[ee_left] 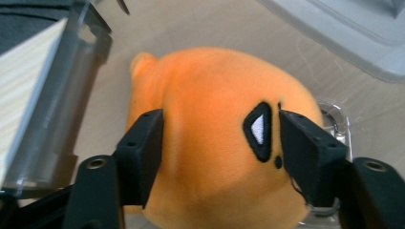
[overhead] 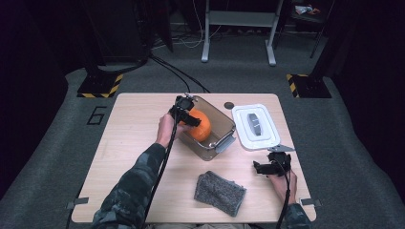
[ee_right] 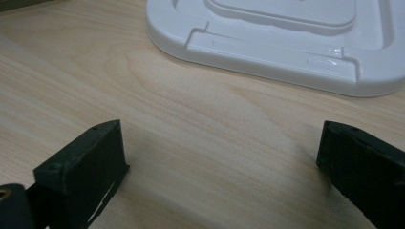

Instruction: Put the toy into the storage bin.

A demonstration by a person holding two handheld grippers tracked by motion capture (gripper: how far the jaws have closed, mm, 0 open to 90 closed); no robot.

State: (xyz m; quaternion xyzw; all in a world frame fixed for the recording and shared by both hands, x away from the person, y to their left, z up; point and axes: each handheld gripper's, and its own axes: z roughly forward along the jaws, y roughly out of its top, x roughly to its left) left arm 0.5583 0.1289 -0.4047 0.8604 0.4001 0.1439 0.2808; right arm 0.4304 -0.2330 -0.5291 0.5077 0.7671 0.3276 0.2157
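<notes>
I have the left gripper (overhead: pixel 187 114) at centre frame with jaws spread either side of the orange plush toy (ee_left: pixel 215 143), apparently just freed into the clear container (overhead: pixel 224 125); the right gripper (overhead: pixel 272 167) idles wide apart at lower right, near the white lid (ee_right: pixel 286 43)

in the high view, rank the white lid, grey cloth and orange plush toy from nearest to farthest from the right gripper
From the right gripper:
1. White lid, just beyond it toward the table's far edge.
2. Grey cloth, to its left near the front edge; close to the lid's distance.
3. Orange plush toy, far left in the clear container.
</notes>
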